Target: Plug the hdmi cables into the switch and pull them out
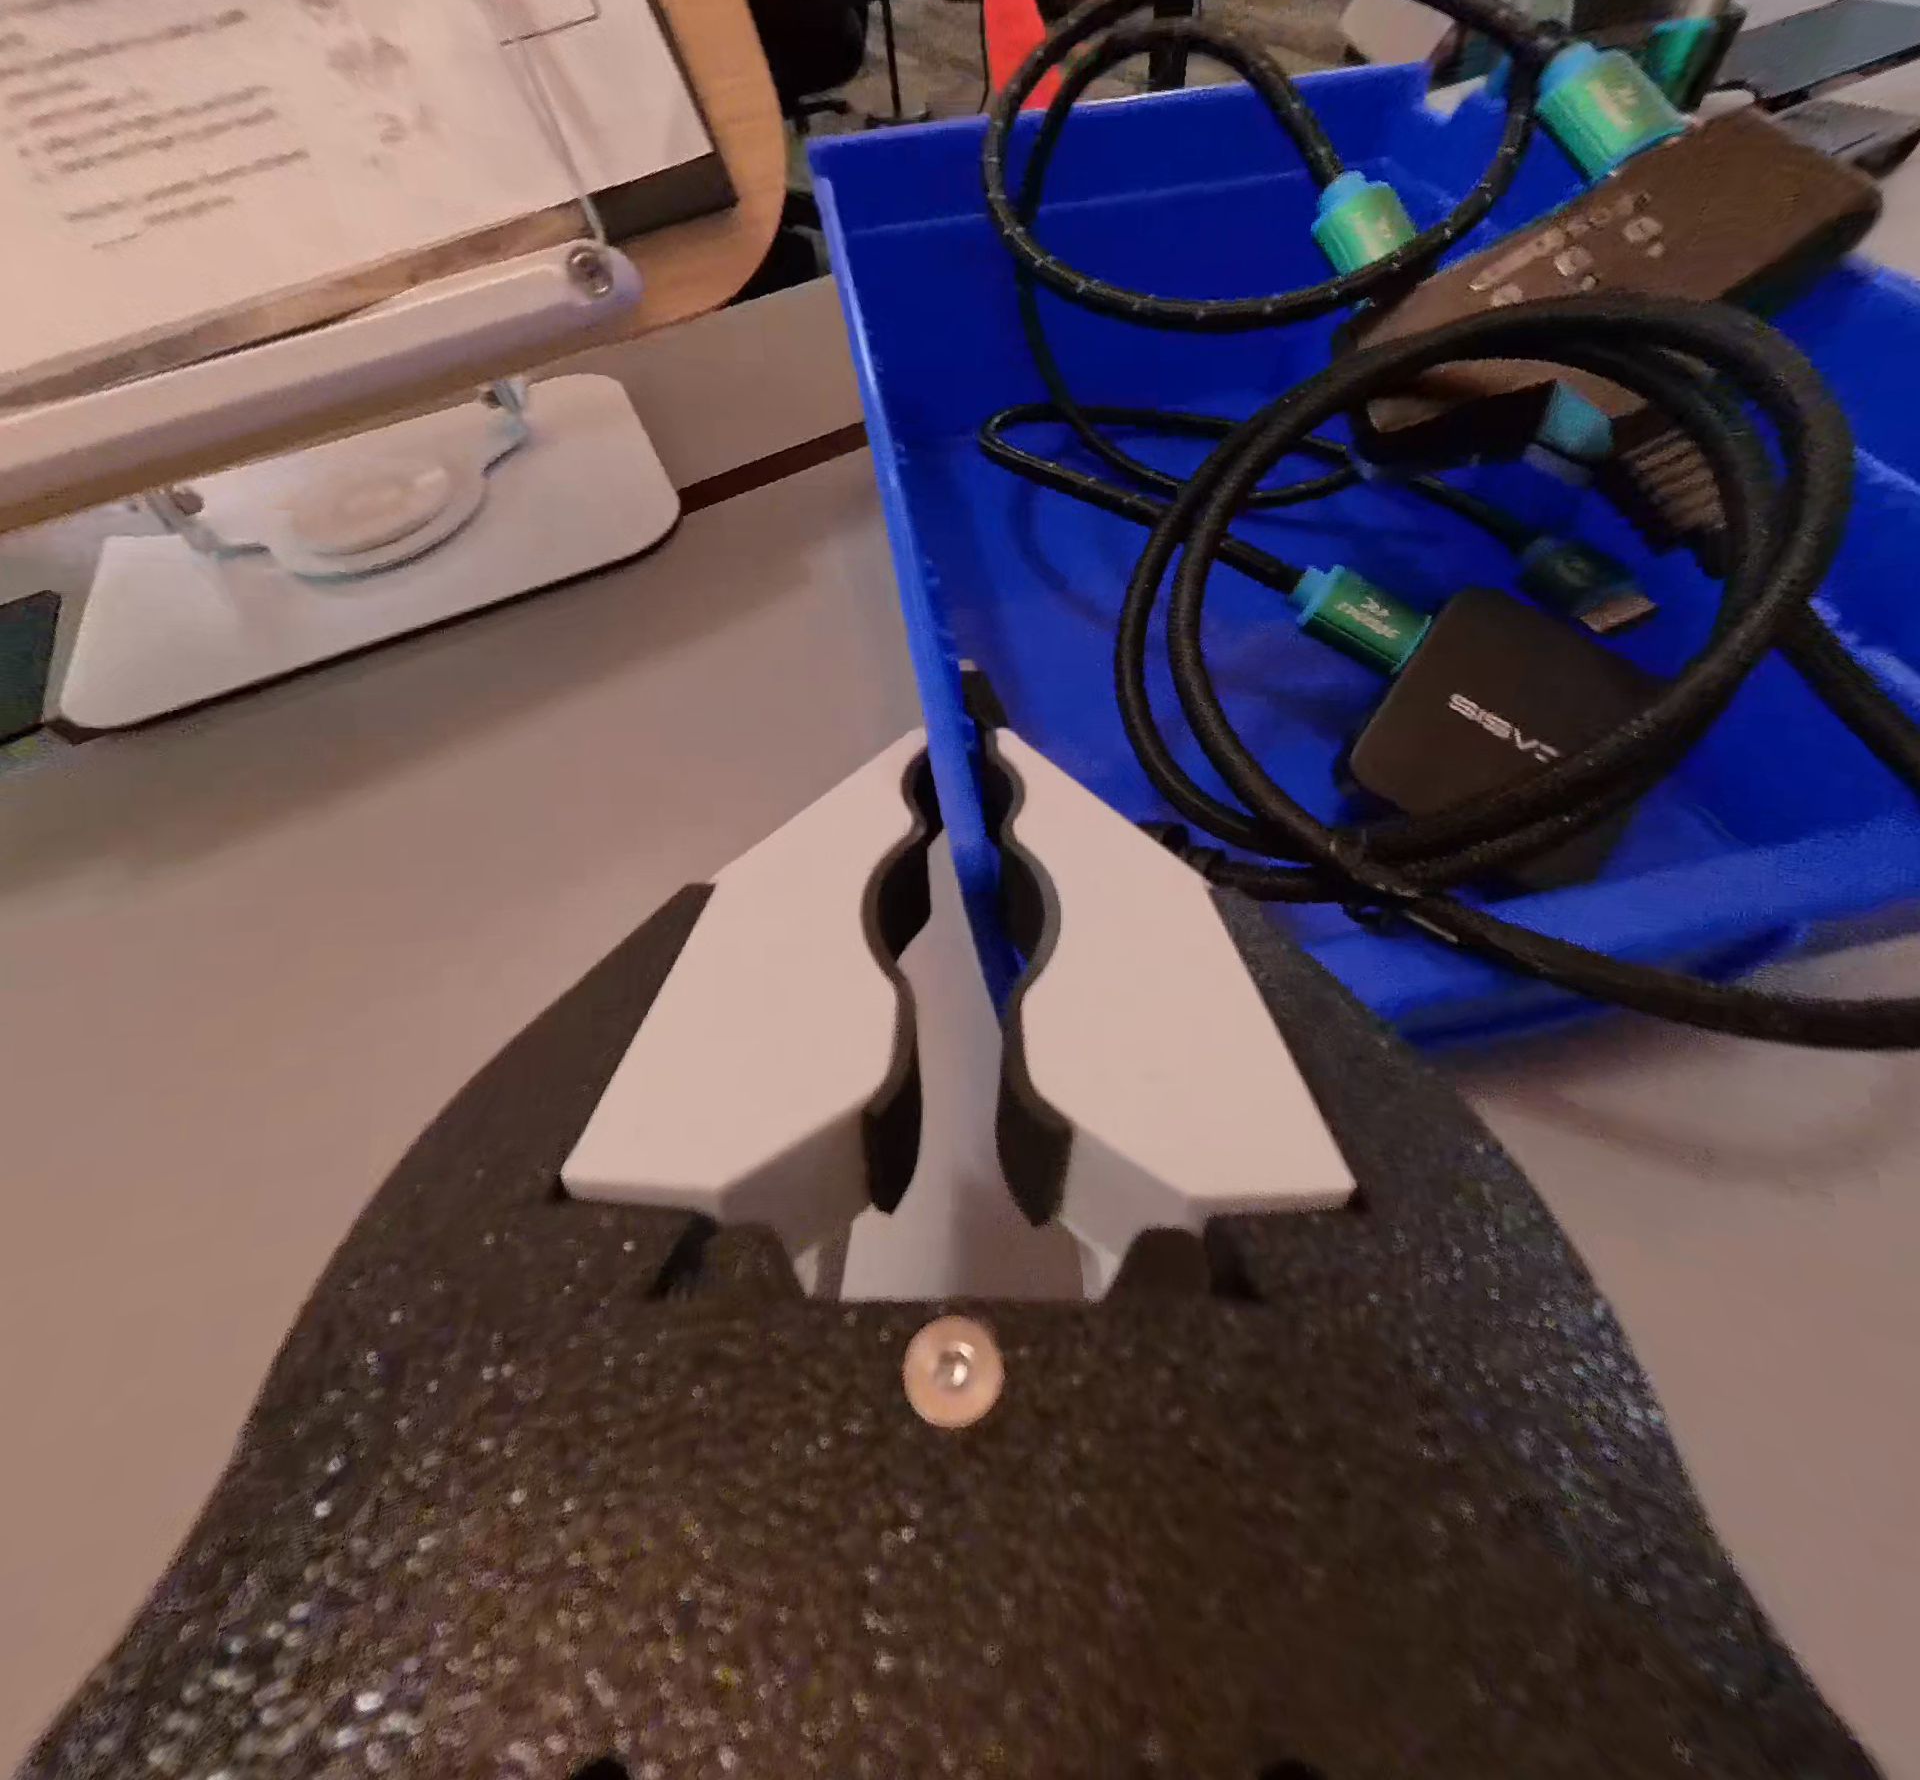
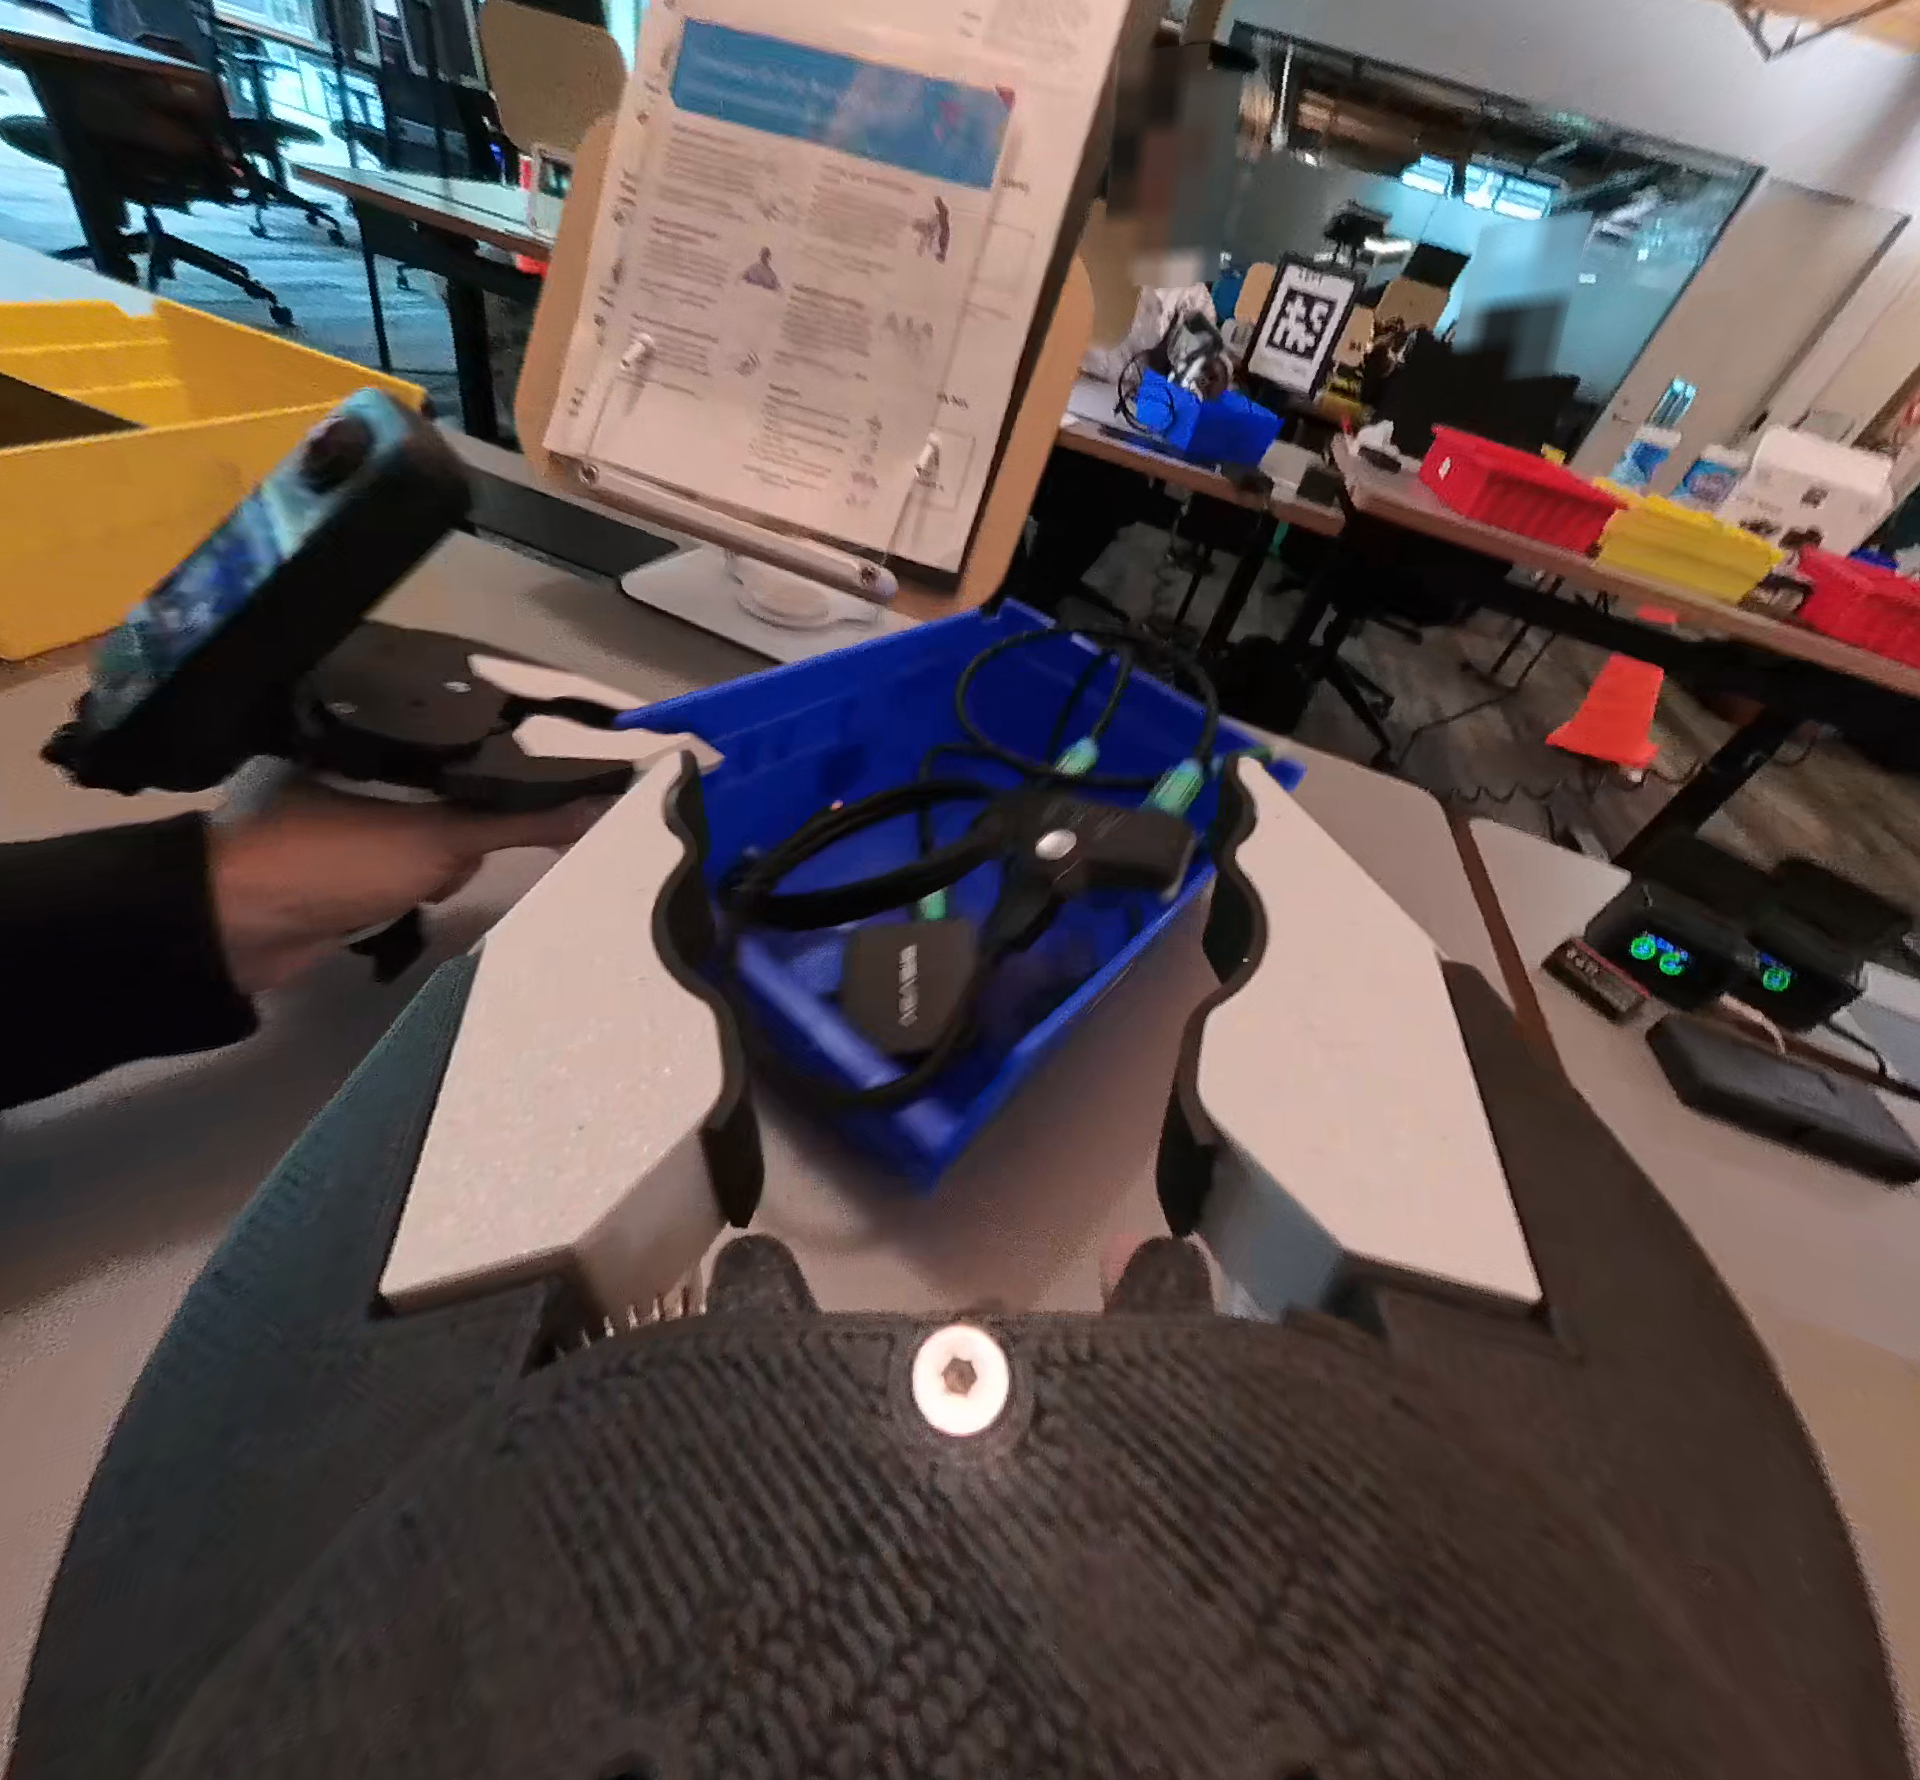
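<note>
The HDMI switch (image 1: 1621, 244), a long black box with small buttons on top, lies tilted across the far side of a blue bin (image 1: 1039, 172) in the left wrist view, with two green-blue HDMI plugs (image 1: 1361, 218) seated at its far edge. A coiled black braided cable (image 1: 1174, 670) loops over its near end and hides whatever port sits there. Lower in the bin lies a smaller black adapter box (image 1: 1496, 702) with another green plug (image 1: 1356, 613) at its corner; whether that plug is fully seated cannot be made out. One cable spills over the bin's near rim and is cut off at the right edge. The left gripper (image 1: 961, 754) is clenched on the bin's left wall, the thin blue plastic running between its fingers. A document stand (image 1: 312, 317) holding printed sheets stands on the grey table (image 1: 416, 951), blurred.

In the right wrist view the right gripper (image 2: 961, 774) hovers above the bin (image 2: 935, 1148) with its fingers spread wide and nothing between them. The switch (image 2: 1101, 842) and adapter box (image 2: 909, 977) show in the gap, softened by blur. The left gripper (image 2: 623, 743) reaches the bin's left wall, held by a hand (image 2: 343, 883) in a dark sleeve, its tips partly hidden behind the right gripper's finger. A yellow bin (image 2: 135, 442) sits at left, cut off
</note>
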Demonstrator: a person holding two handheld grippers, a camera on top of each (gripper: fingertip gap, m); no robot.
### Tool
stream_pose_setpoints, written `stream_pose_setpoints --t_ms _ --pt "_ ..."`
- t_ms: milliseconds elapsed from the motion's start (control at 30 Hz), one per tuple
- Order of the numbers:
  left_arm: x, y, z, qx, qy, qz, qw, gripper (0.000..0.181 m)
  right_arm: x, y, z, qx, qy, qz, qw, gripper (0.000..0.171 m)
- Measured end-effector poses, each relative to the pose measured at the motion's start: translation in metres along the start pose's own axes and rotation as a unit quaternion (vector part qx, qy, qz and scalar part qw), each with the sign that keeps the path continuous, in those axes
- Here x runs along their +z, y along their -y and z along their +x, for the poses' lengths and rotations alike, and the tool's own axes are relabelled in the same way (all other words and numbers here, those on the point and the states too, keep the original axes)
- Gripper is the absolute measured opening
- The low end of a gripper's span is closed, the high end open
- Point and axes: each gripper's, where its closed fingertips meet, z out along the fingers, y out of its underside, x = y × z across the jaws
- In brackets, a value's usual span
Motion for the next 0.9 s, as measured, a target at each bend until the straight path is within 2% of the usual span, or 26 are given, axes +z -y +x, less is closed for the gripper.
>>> stream_pose_setpoints --t_ms 100,200,300,400,500,633,700,767,833,867,900 --pt "-0.042 -0.018 -0.022 -0.007 -0.033 0.001 0.999 0.002 0.01 0.024 -0.019 -0.005 0.015 0.011 1.0 0.101" --pt "-0.09 -0.038 -0.044 0.007 -0.035 0.0 0.999 0.002 0.035 0.067 -0.061 0.003 0.066 0.043 0.997 0.102" --pt "-0.138 -0.058 -0.063 0.012 -0.021 -0.002 1.0 0.003 0.075 0.112 -0.14 0.038 0.193 0.051 0.979 0.105" --pt "-0.181 -0.075 -0.08 0.011 0.004 -0.006 1.0 0.002 0.126 0.136 -0.228 0.13 0.333 0.007 0.934 0.108" --pt "-0.214 -0.089 -0.097 0.01 0.028 -0.008 1.0 0.003 0.192 0.116 -0.298 0.19 0.37 -0.116 0.902 0.107" --pt "-0.247 -0.103 -0.124 0.003 0.066 -0.002 0.998 0.003 0.258 0.053 -0.37 0.253 0.338 -0.281 0.862 0.105" --pt "-0.257 -0.107 -0.133 -0.016 0.072 0.007 0.997 0.003 0.278 0.037 -0.4 0.288 0.332 -0.315 0.841 0.091" --pt "-0.262 -0.11 -0.142 -0.03 0.078 0.009 0.996 0.003 0.298 0.023 -0.42 0.272 0.319 -0.324 0.848 0.065" --pt "-0.266 -0.111 -0.149 -0.029 0.088 0.012 0.996 0.003 0.318 0.009 -0.427 0.251 0.267 -0.345 0.864 0.069" --pt "-0.268 -0.112 -0.151 -0.023 0.093 0.013 0.995 0.002 0.324 0.005 -0.433 0.225 0.258 -0.352 0.871 0.065" --pt "-0.27 -0.113 -0.154 -0.017 0.099 0.014 0.995 0.003 0.327 -0.001 -0.44 0.188 0.256 -0.36 0.877 0.053"
